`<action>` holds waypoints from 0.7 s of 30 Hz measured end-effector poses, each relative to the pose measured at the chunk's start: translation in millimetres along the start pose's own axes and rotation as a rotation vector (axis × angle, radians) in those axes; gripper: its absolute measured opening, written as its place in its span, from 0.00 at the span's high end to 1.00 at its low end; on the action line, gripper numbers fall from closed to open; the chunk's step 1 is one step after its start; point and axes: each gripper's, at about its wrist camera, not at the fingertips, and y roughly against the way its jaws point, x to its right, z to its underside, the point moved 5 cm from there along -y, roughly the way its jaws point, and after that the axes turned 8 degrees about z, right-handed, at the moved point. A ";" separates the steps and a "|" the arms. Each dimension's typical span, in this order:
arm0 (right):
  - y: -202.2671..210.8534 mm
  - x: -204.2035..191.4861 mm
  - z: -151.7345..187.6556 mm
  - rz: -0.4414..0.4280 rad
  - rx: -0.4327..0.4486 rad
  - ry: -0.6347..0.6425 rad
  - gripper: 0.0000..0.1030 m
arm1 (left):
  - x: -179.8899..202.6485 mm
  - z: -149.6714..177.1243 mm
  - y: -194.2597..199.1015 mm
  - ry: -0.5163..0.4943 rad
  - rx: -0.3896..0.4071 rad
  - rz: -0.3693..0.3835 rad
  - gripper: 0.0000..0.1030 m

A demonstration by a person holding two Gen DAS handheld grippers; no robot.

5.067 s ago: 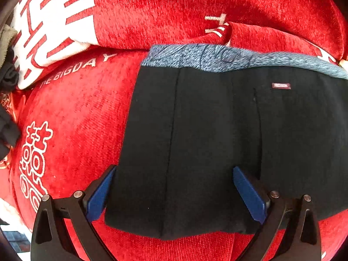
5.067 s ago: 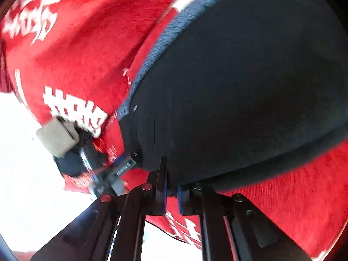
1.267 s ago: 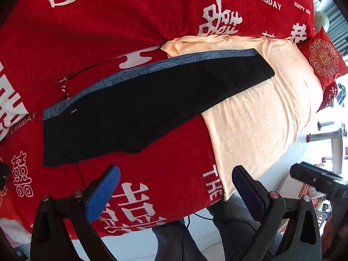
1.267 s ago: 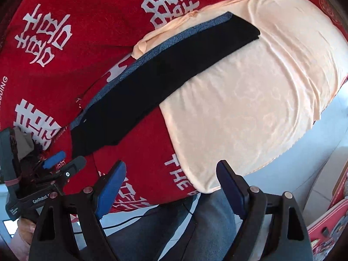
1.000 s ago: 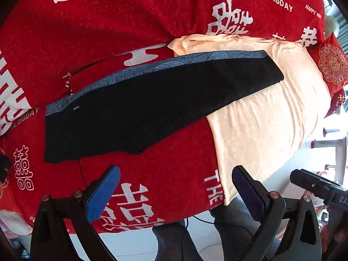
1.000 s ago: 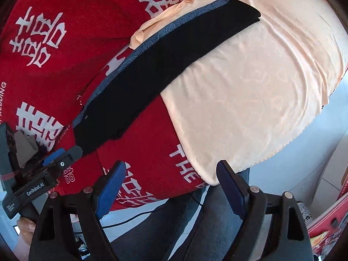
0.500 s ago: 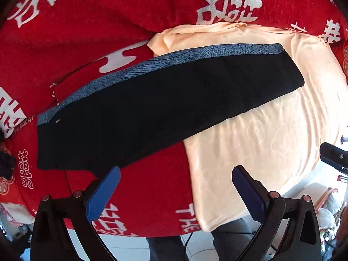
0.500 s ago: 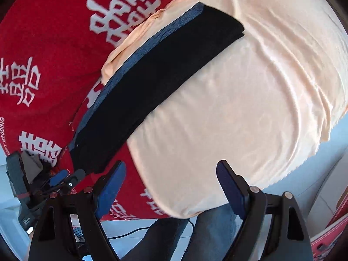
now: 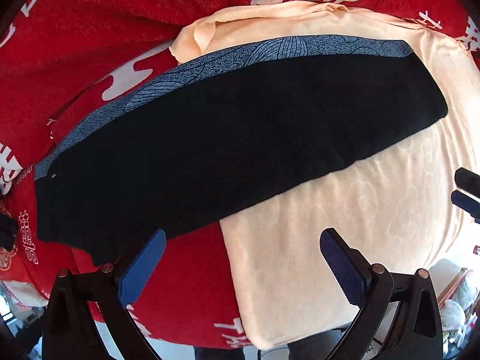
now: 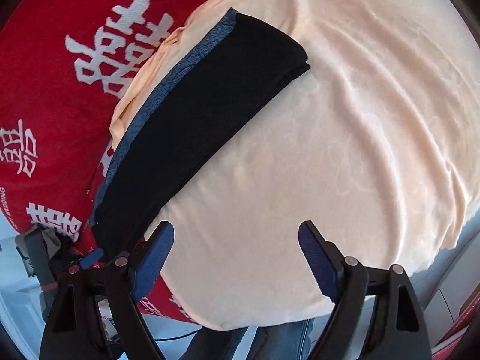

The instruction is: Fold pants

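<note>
A: The red bedspread [image 9: 90, 45] carries a peach cloth [image 10: 345, 150]; the black pants [image 9: 234, 138] lie lengthwise across both, already doubled.

B: The left gripper [image 9: 240, 258] and right gripper [image 10: 237, 249] hover spread, empty. A one-layer pinch could drag things askew (layer edges unreadable).

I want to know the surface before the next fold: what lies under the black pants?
Under the black pants lie a peach cloth at one end and a red blanket at the other. Where the two meet beneath the pants is covered.
</note>
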 end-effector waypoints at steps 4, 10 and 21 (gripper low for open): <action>-13.9 7.7 -23.8 -0.002 0.022 -0.001 0.15 | -0.1 -10.0 -17.3 0.021 -0.008 -0.001 0.00; -24.9 25.4 -73.8 0.010 0.117 -0.066 0.15 | 0.4 -21.4 -44.3 0.005 -0.017 -0.017 0.00; -23.6 31.9 -103.6 0.001 0.209 -0.063 0.83 | 0.6 -23.6 -65.0 -0.013 -0.027 -0.043 0.00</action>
